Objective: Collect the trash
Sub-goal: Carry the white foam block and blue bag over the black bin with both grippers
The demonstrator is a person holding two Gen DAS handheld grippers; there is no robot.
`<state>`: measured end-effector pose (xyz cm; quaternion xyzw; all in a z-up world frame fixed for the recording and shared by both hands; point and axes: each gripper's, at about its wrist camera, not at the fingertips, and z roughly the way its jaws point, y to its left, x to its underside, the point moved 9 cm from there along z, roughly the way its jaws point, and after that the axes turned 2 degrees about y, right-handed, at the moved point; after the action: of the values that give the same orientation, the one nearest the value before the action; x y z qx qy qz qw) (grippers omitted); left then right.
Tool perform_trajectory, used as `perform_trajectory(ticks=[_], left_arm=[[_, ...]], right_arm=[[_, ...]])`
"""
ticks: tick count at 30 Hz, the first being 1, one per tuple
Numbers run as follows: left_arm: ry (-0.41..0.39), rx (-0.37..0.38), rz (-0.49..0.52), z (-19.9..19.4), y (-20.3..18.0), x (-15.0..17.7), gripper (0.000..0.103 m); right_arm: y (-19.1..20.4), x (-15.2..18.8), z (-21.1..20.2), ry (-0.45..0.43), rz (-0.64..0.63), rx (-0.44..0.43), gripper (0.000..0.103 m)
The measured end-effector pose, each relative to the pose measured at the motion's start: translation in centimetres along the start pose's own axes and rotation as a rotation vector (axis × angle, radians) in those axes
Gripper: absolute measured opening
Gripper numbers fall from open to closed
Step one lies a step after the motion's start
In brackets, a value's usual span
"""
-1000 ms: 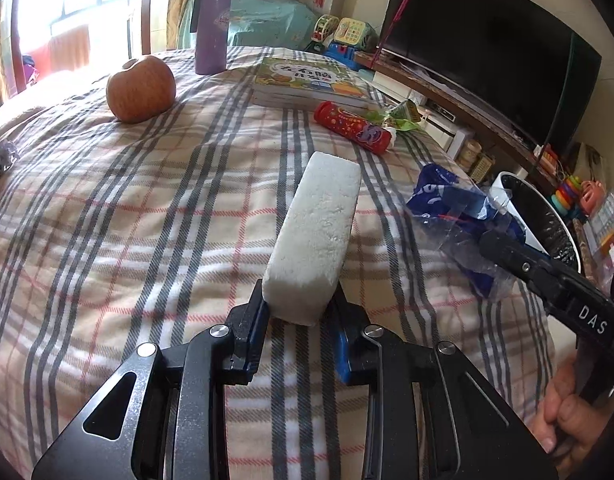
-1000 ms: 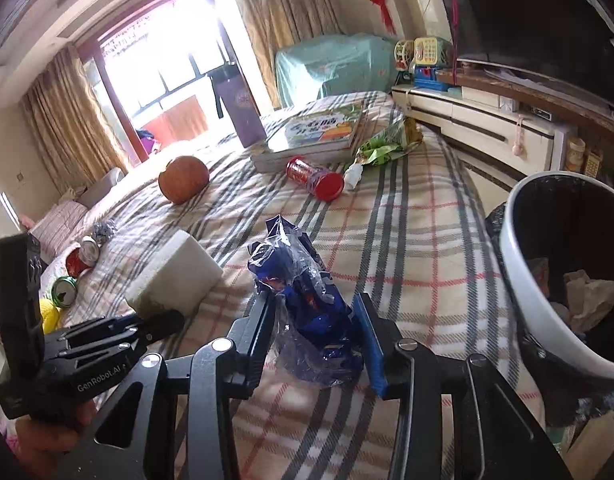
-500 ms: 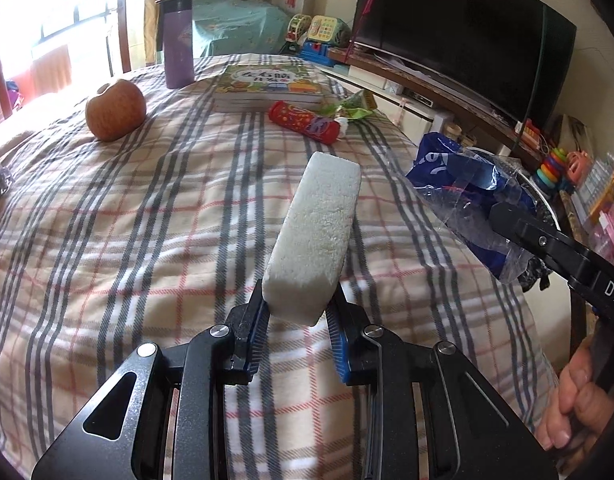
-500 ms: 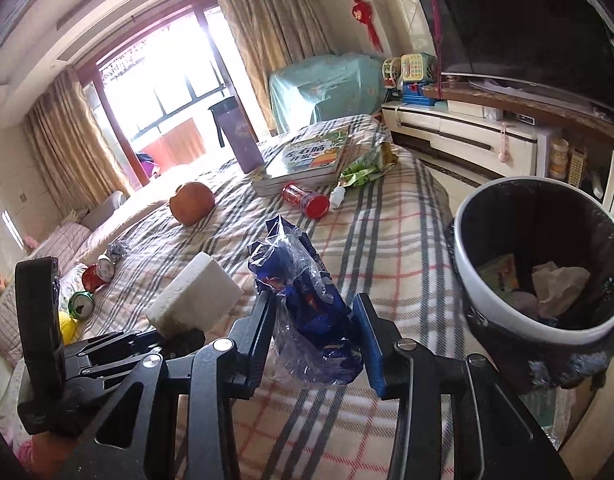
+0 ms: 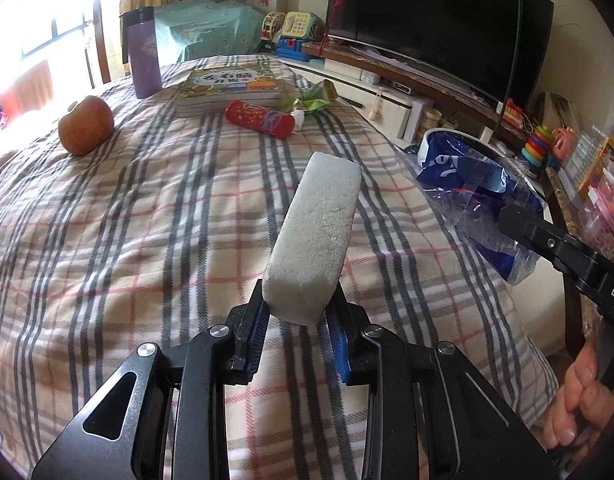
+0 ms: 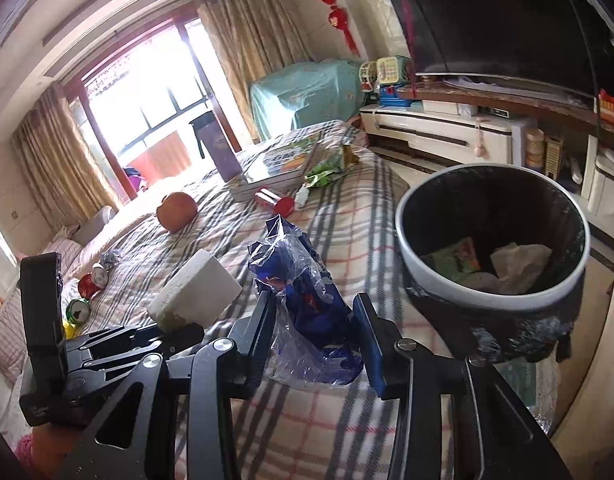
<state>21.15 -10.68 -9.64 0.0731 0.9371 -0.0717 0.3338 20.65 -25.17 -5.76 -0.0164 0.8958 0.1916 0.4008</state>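
Observation:
My left gripper (image 5: 297, 320) is shut on a white foam block (image 5: 315, 236) and holds it above the plaid bed cover. The block also shows in the right wrist view (image 6: 199, 292). My right gripper (image 6: 315, 336) is shut on a crumpled blue and clear plastic bag (image 6: 303, 304), held above the bed's edge; the bag also shows in the left wrist view (image 5: 479, 196). A white-rimmed trash bin (image 6: 495, 300) with a black liner stands right of the bag, with paper and wrappers inside.
On the bed lie an apple (image 5: 85, 126), a purple flask (image 5: 141, 54), a book (image 5: 231, 84), a red tube (image 5: 261, 120) and a green wrapper (image 5: 313, 100). Cans (image 6: 93, 280) lie at the bed's left. A TV (image 5: 439, 20) and cabinet stand at the right.
Both grippers have risen and moved right toward the bin with their loads. The bin now shows larger and closer in the right wrist view.

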Motion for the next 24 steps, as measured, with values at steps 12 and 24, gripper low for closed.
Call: perform_trajectory(ticks=[12, 24], left_arm=[[0.005, 0.022, 0.058, 0.5, -2.8, -1.0, 0.026], [0.010, 0.073, 0.115, 1.5, -6.4, -1.9, 0.026]], right_arm=[[-2.4, -1.0, -1.5, -0.034, 0.038, 0.030, 0.041], [-7.4, -2.1, -3.4, -0.064, 0.101, 0.119, 0.041]])
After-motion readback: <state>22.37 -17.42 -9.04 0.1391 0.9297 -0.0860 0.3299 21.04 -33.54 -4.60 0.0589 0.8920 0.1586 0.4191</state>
